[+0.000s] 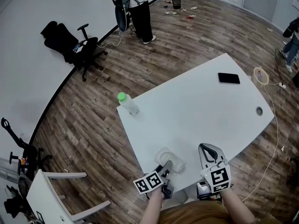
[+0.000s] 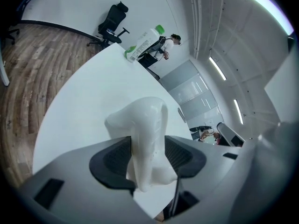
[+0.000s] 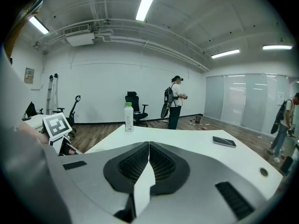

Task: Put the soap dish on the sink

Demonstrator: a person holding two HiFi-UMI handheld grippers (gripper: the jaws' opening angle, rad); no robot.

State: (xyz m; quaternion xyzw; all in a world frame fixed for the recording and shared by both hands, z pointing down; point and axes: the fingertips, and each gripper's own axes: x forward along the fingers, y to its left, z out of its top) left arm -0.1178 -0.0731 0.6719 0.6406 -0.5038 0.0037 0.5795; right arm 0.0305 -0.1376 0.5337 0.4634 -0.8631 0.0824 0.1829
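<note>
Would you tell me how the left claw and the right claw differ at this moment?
The left claw has its jaws apart with the soap dish between them; the right claw has its jaws together, empty. The left claw tilts down at the table; the right claw points nearer level across it. Both sit at the table's near edge.

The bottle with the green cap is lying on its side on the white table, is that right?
Not quite. The bottle with the green cap is standing upright on the white table, not lying on its side. The right gripper view shows this plainly.
</note>
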